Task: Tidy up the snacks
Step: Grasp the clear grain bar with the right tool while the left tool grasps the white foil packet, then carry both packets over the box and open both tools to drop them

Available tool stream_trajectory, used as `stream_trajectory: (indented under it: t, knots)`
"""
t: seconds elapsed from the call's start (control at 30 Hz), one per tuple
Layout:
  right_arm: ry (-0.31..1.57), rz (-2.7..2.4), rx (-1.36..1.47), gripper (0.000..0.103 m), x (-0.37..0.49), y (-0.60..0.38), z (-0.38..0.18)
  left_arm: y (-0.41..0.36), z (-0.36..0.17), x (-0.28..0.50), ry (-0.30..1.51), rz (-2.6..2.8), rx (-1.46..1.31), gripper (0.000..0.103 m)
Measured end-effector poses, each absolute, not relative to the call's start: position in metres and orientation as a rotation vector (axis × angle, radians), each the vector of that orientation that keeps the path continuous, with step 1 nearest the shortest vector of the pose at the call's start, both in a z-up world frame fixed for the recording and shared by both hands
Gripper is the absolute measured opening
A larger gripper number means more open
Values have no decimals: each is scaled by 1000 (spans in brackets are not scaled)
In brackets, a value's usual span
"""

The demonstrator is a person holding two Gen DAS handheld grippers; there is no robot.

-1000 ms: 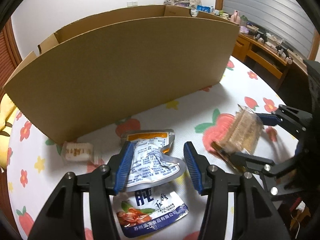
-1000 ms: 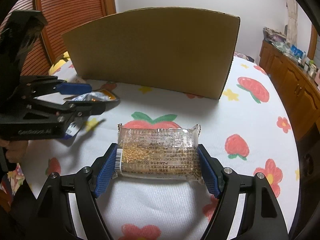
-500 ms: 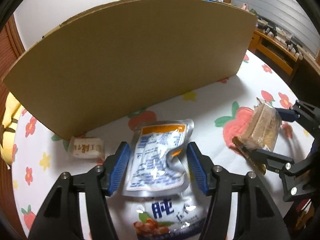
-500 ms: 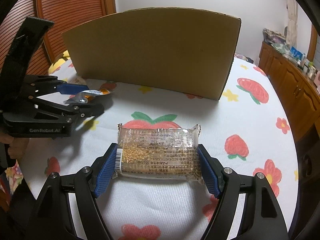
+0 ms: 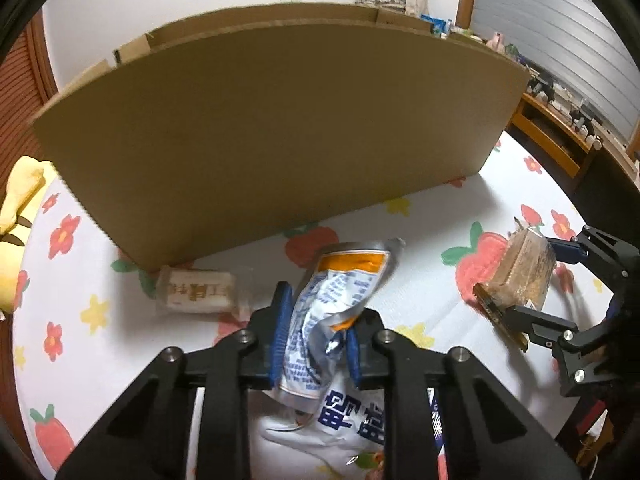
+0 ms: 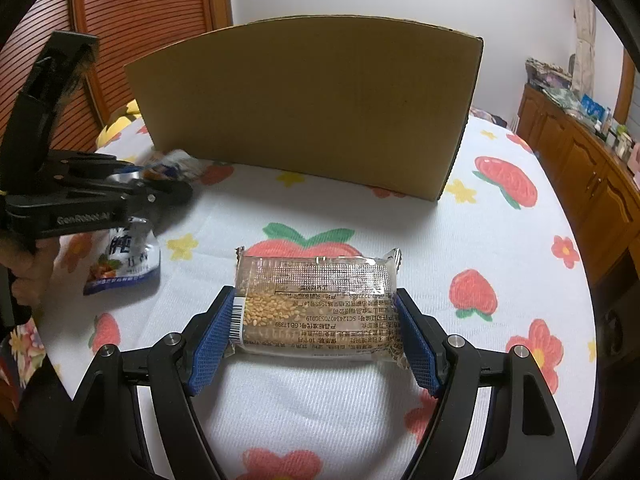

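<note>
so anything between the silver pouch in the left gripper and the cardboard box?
Only the box's own near wall: the silver pouch, pinched in the left gripper, must go over it. The wrapped snack at the wall's foot lies left of the path.

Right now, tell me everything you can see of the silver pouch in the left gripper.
The silver pouch is a crumpled foil sachet with an orange band near its top and blue print on a white panel. The left gripper is shut on its lower half, the blue pads creasing the foil between them. It stands tilted, its top leaning right towards the cardboard box. Its bottom edge overlaps a white and blue snack bag lying on the tablecloth.
</note>
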State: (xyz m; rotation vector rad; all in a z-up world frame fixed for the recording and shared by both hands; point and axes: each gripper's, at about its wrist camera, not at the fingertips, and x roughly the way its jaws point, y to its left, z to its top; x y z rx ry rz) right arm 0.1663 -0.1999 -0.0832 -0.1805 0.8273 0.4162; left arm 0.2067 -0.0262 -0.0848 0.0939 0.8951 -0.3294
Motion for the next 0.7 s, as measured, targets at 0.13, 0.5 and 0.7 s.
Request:
stream_trajectory:
  t: [0.13, 0.5, 0.7]
  knots:
    - [827, 416, -181, 79, 166, -200, -83, -28, -78, 199, 863, -345, 88, 16]
    - [827, 417, -181, 79, 166, -200, -84, -33, -52, 177, 800, -395, 72, 16]
    - [828, 417, -180, 79, 166, -202, -84, -42, -35, 167, 762, -413, 77, 16]
